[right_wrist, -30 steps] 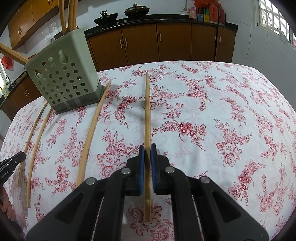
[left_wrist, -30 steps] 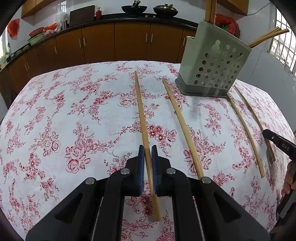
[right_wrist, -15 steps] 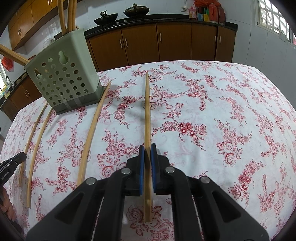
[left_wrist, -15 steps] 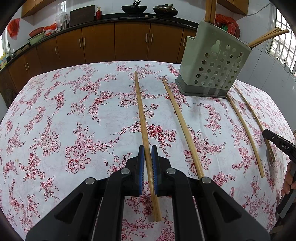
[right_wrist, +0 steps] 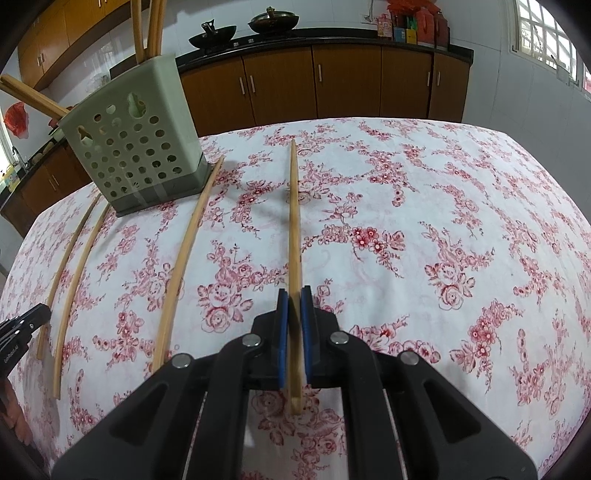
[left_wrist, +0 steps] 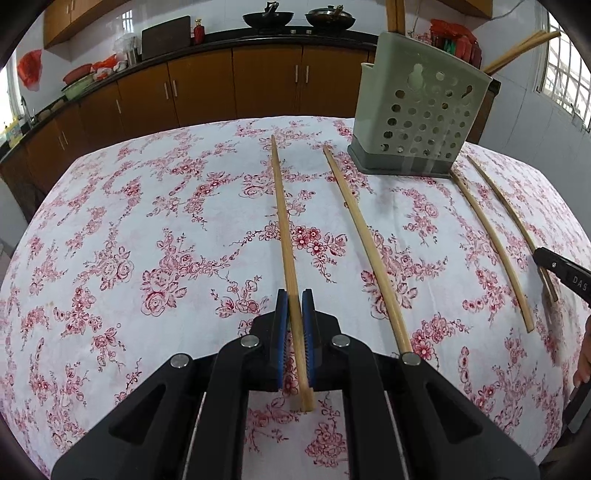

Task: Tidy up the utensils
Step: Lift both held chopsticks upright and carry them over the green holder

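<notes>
Both tools are clenched, each on a chopstick. The left gripper (left_wrist: 294, 325) pinches the leftmost stick (left_wrist: 282, 221) between ribbed blue pads (left_wrist: 281, 332), a short butt poking out behind them. The right gripper (right_wrist: 291, 325) clamps the rightmost stick (right_wrist: 293, 221) the same way.

The sticks are plain pale wood, long and slim, narrowing toward the far tip. Two more (left_wrist: 365, 251) (left_wrist: 491, 243) lie flat on the cloth between the held pair, all four roughly parallel and pointing away toward the holder (left_wrist: 417, 122). The holder is a matte grey-green plastic box, square, its wall punched with round holes, on a darker base. It stands upright at the far side of the table, with several sticks (right_wrist: 147, 29) already upright or leaning in it. The tablecloth (left_wrist: 147, 240) is white with a red rose print and lies smooth.

Behind are glossy brown cabinets (right_wrist: 347, 81) under a dark counter, with two black woks (right_wrist: 273, 20) on it.

Compared with half a second ago, the butts of both held sticks show shorter behind the pads. The right one now throws a soft shadow (right_wrist: 258, 214) apart from itself, so it looks raised off the cloth. The two loose sticks and the holder sit where they were.
</notes>
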`<state>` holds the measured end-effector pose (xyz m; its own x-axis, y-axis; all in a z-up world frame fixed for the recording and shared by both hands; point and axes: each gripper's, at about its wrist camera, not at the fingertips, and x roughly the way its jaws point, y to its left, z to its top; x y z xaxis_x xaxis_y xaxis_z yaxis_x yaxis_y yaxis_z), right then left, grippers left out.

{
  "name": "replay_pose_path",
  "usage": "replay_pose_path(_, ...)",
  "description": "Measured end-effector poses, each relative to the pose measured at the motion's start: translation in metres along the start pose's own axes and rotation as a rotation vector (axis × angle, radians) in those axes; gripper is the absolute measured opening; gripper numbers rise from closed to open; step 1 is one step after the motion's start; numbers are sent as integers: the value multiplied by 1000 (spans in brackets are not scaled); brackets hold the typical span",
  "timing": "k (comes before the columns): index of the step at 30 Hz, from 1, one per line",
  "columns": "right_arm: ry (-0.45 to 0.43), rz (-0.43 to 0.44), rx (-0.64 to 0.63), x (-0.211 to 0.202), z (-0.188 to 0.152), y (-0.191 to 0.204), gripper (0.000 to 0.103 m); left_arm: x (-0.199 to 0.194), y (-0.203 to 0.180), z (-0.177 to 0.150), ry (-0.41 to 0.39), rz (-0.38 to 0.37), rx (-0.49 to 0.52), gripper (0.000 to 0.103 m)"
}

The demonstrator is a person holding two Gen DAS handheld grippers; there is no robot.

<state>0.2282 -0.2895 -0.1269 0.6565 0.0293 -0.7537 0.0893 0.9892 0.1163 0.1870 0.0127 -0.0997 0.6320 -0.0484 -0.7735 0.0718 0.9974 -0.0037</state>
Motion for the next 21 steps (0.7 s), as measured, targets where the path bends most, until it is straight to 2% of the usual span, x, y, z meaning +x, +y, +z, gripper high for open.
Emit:
replay_pose_path(2, 9, 5, -4, -2, 0, -1, 8, -1, -1, 0, 11, -2, 9, 8)
replay_pose_path(5, -30, 23, 15, -19, 1, -4, 8, -10, 3, 0, 17, -10, 7, 7)
replay_pose_path(15, -184, 41, 34, -74, 28, -14, 8, -64, 10, 25, -125, -38, -4, 7)
replay_pose_path(21, -265, 45, 39, -96, 42, -17, 8, -92, 15, 42, -218, -80, -45, 7)
